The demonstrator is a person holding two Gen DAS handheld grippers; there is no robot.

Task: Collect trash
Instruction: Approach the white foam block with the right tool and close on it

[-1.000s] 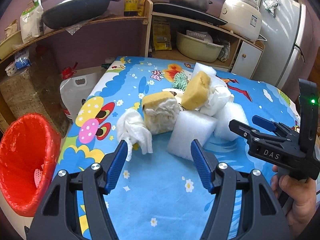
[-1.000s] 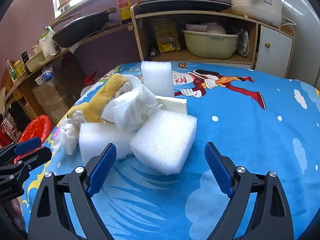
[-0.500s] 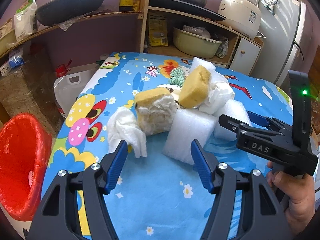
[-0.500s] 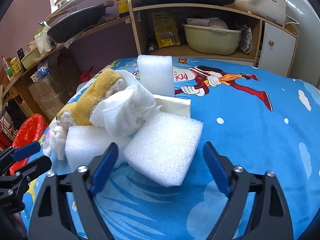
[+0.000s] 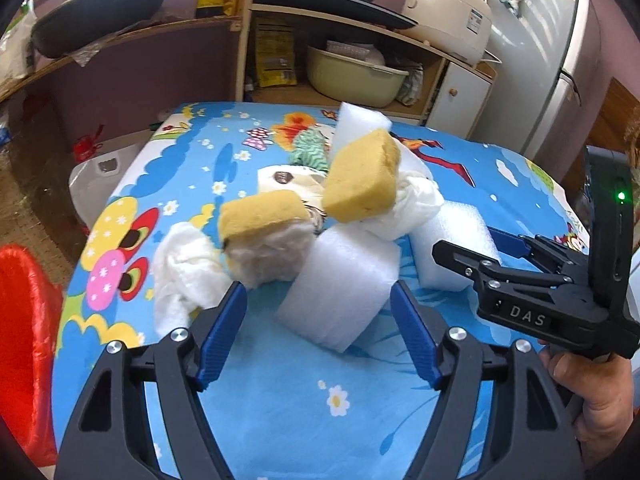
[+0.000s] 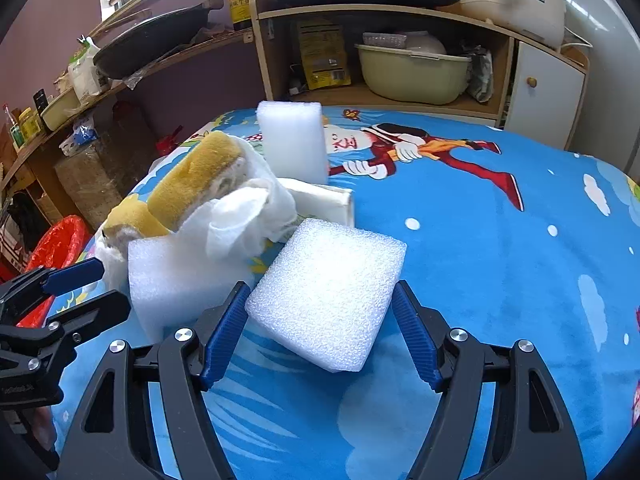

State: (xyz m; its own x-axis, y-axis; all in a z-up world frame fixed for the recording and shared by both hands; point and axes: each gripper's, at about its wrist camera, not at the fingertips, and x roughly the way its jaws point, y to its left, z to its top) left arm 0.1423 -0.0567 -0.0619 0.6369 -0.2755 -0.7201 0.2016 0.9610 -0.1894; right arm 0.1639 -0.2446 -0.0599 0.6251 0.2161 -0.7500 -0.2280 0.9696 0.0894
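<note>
A heap of trash lies on the blue cartoon tablecloth (image 5: 280, 400): two yellow sponges (image 5: 364, 184), crumpled white tissue (image 5: 180, 264) and several white foam blocks. My left gripper (image 5: 316, 296) is low over the cloth with one foam block (image 5: 340, 284) between its blue fingers. Its jaws are opening; the left pad stands clear of the block and the right pad sits at its corner. My right gripper (image 6: 318, 292) is shut on another foam block (image 6: 328, 300), both pads against its sides. That block rests tilted on the cloth.
A bin with a red liner (image 5: 24, 320) stands on the floor left of the table. A white jug (image 5: 96, 176) sits beyond it. Shelves behind hold a wok (image 5: 104, 4), a green basin (image 5: 356, 76) and a rice cooker (image 5: 452, 12). A person's hand (image 5: 592, 392) grips the right tool.
My left gripper came forward and down toward the pile, and its jaws spread wider around a foam block. The right jaws narrowed from wide open onto their foam block.
</note>
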